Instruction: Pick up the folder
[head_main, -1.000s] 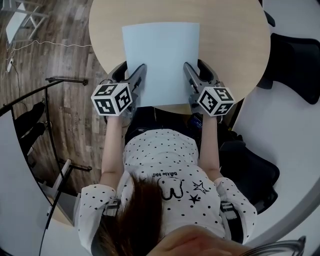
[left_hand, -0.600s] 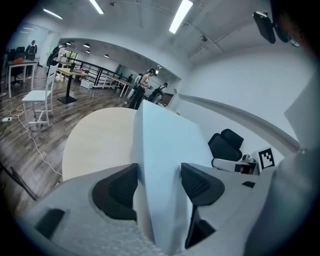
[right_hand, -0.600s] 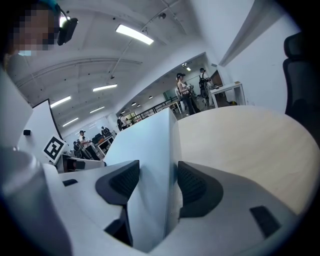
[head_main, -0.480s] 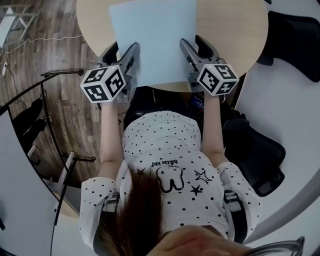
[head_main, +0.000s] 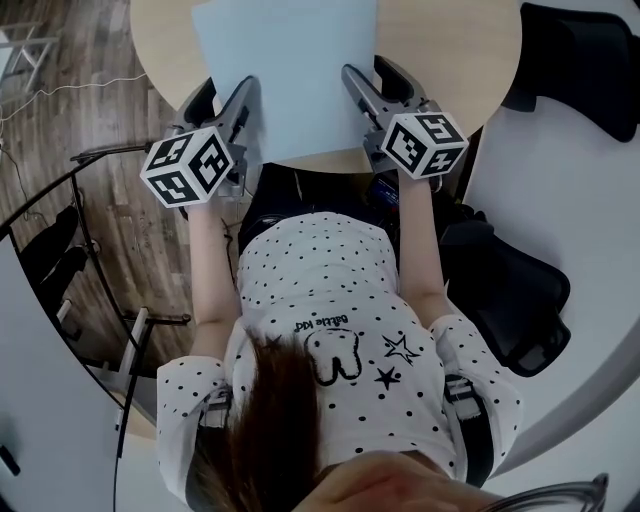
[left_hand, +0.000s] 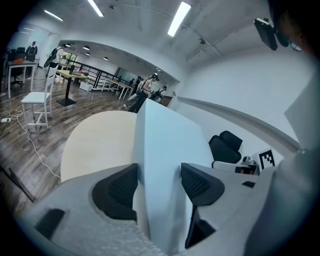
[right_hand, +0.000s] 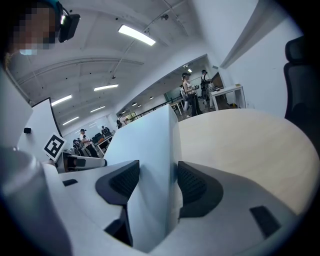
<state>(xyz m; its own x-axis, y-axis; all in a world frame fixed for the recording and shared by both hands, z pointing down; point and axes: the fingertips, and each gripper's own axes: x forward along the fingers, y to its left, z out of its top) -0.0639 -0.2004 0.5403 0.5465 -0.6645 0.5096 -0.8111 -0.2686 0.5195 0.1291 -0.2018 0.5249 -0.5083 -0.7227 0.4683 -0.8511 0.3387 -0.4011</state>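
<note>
A pale blue folder (head_main: 285, 80) lies over the near part of a round beige table (head_main: 440, 60), its near edge just past the rim. My left gripper (head_main: 228, 90) holds the folder's left edge and my right gripper (head_main: 368, 72) its right edge. In the left gripper view the folder (left_hand: 165, 150) fills the gap between the dark pads of the gripper (left_hand: 159, 175), with its edge raised above the table (left_hand: 95, 140). The right gripper view shows the same: the folder (right_hand: 145, 145) stands between the jaws of the gripper (right_hand: 157, 175), beside the table (right_hand: 240, 140).
Black office chairs stand at the top right (head_main: 575, 50) and the right (head_main: 510, 290), next to a white curved surface (head_main: 590, 250). Wooden floor (head_main: 60, 120) with a cable and a black stand (head_main: 90, 160) lies to the left. People stand far off across the room.
Folder, table and both grippers have slid toward the top of the head view, and the folder looks somewhat larger. Both grippers stay on the same edges.
</note>
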